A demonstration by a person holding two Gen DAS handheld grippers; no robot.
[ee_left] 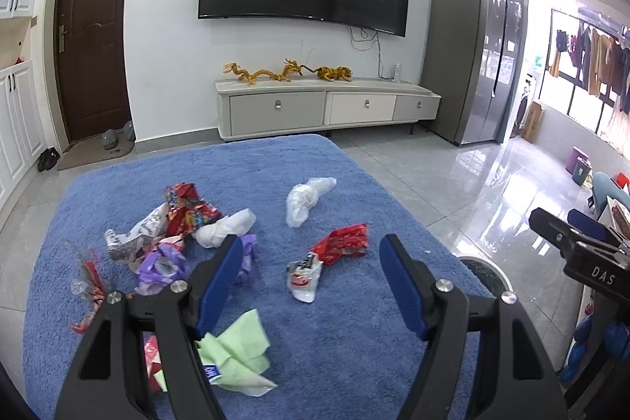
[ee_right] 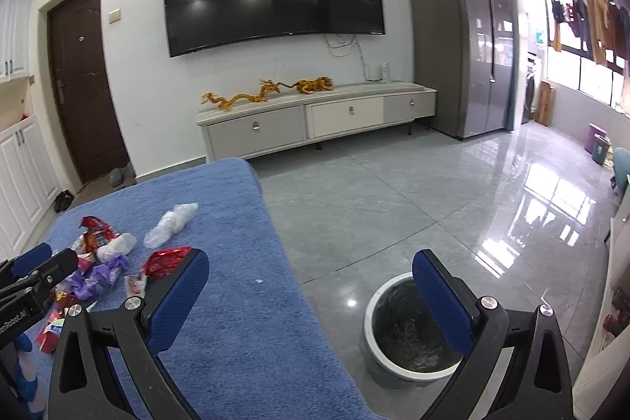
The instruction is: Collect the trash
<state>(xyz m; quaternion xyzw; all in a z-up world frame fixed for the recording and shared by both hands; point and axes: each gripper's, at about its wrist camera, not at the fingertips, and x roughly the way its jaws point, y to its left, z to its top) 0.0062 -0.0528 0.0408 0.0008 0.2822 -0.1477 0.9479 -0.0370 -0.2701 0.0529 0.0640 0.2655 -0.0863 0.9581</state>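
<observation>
Several wrappers lie scattered on the blue rug (ee_left: 346, 372), none yet collected: left gripper (ee_left: 311, 286) hangs wide and empty above the red wrapper (ee_left: 341, 243), right gripper (ee_right: 311, 296) wide over rug edge beside the bin (ee_right: 374, 306); next, descend and pinch.

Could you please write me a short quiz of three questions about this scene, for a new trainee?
1. True or false: the left gripper is holding a piece of trash.
2. Where does the trash bin stand? A) on the blue blanket B) on the tiled floor beside the blanket C) on the TV cabinet
3. Fill in: the clear plastic bag lies ____ from the big wrapper pile.

Key
1. False: its jaws are open and empty, like those of the right gripper.
2. B
3. apart
</observation>
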